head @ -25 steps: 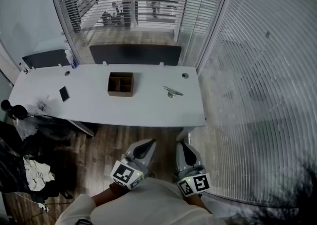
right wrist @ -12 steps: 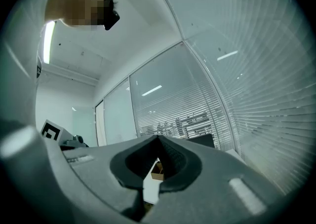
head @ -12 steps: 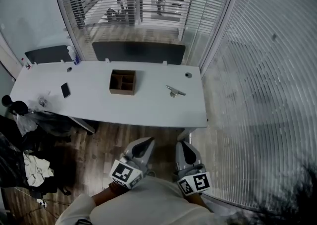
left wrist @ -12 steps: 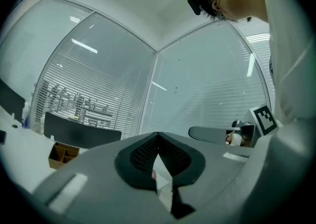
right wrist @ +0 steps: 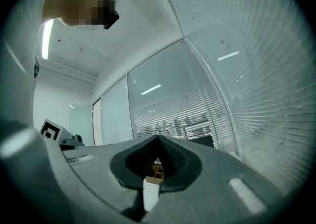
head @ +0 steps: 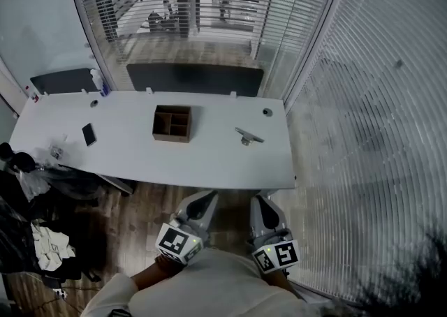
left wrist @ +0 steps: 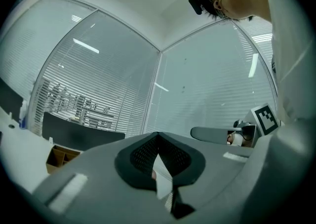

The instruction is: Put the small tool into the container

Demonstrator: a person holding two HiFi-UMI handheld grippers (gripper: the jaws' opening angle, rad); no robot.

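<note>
The setting is a glass-walled office corner with slatted blinds [head: 363,99] and a wood floor [head: 140,207]. A long white desk [head: 209,162] stands against a dark panel [head: 195,78].

The left claw [head: 204,200] is held low in front of the person's body, over the floor and short of the desk's near edge. In the left gripper view its jaws [left wrist: 158,136] meet at the tips with nothing between them. The right claw [head: 261,205] is just beside it at the same height. In the right gripper view its jaws [right wrist: 158,141] are likewise closed and empty. Neither claw touches anything on the desk.

The small tool [head: 247,136], a slim metallic piece, lies flat on the right part of the desk, well apart from both claws. The container [head: 172,123], a brown open-topped box divided into compartments, stands near the middle of the desk, to the left of the tool and apart from it. It also shows at the lower left of the left gripper view [left wrist: 59,156] and through the gap below the right claw's tips [right wrist: 157,171]. Its compartments look empty as far as can be made out.

Further left on the desk lies a dark phone [head: 89,134]. A round grommet [head: 267,112] sits near the right rear corner.
</note>
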